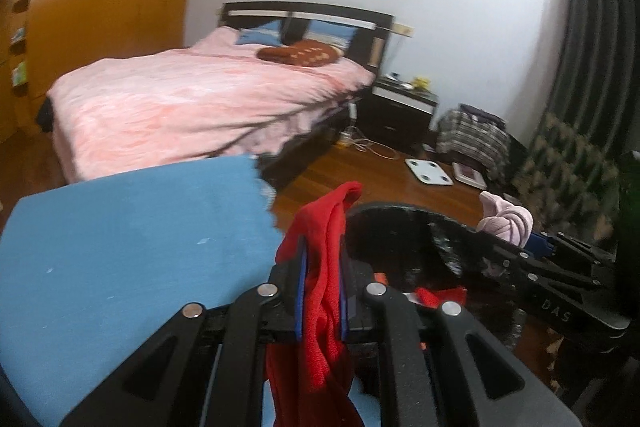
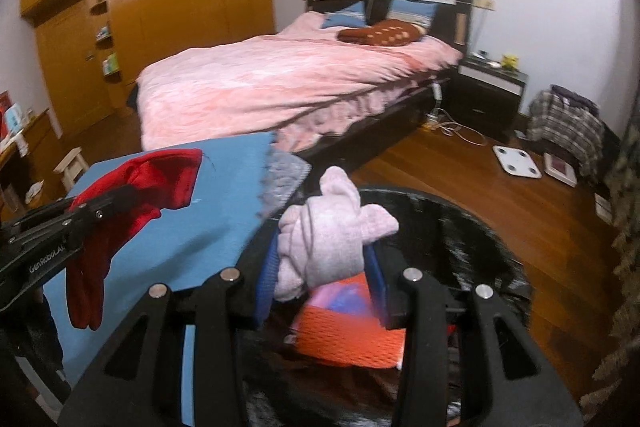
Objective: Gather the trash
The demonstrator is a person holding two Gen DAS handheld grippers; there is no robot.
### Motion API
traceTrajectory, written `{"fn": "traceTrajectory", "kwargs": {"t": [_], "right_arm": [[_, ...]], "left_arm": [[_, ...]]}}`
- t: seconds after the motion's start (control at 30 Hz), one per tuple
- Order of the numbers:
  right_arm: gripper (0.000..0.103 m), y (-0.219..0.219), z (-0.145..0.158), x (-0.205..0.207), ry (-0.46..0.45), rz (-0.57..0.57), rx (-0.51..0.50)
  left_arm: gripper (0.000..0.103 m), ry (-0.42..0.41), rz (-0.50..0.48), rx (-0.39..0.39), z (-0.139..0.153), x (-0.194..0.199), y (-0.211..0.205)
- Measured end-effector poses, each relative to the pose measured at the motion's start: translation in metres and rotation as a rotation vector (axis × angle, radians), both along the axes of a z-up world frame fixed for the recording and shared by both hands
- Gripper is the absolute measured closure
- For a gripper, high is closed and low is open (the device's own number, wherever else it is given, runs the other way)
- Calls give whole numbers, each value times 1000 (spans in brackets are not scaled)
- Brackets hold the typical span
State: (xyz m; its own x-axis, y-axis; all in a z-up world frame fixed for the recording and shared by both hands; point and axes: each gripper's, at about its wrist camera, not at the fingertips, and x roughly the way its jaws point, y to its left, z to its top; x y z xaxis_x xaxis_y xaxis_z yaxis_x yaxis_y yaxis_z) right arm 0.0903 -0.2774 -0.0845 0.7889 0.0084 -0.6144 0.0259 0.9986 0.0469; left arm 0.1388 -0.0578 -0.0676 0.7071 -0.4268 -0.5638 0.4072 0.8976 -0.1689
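Two grips loaded. Left gripper (image 1: 322, 291) clamps a red cloth (image 1: 326, 267), long axis vertical, frame centre. Right gripper (image 2: 320, 267) pinches a pink cloth bundle (image 2: 332, 231) directly over the black bin (image 2: 480, 227), lower centre; right hand is nearer, likely drops first.

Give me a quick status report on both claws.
Left claw shut on red cloth. Right claw shut on pale pink cloth. Black bin below, nothing blocking.
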Motion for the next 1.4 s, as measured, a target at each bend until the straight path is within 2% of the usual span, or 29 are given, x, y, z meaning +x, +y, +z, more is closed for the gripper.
{"fn": "traceTrajectory", "kwargs": {"t": [0.37, 0.47, 0.53, 0.6, 0.77, 0.83, 0.9, 1.1, 1.23, 1.4], "right_arm": [[65, -62, -25, -4, 34, -108, 11], [60, -75, -32, -1, 43, -134, 23], [58, -82, -37, 0, 53, -151, 28], [41, -87, -42, 2, 59, -169, 24], [17, -92, -43, 1, 46, -198, 4], [12, -93, -43, 0, 41, -210, -3], [9, -94, -42, -3, 47, -217, -4], [5, -88, -31, -10, 59, -199, 15], [5, -77, -17, -19, 60, -166, 54], [5, -57, 8, -31, 26, -138, 43]], "left_arm": [[91, 46, -155, -7, -17, 26, -90], [91, 79, -179, -8, -24, 36, -108], [85, 98, -191, -11, -30, 43, -115], [60, 114, -190, -12, -35, 45, -118], [35, 124, -156, -17, -39, 51, -107], [31, 118, -130, -8, -37, 51, -100], [19, 103, -106, 7, -33, 51, -94], [6, 52, -38, 67, -18, 43, -63], [6, 38, -11, 101, -10, 31, -48], [6, 48, 10, 103, -2, 10, -33]]}}
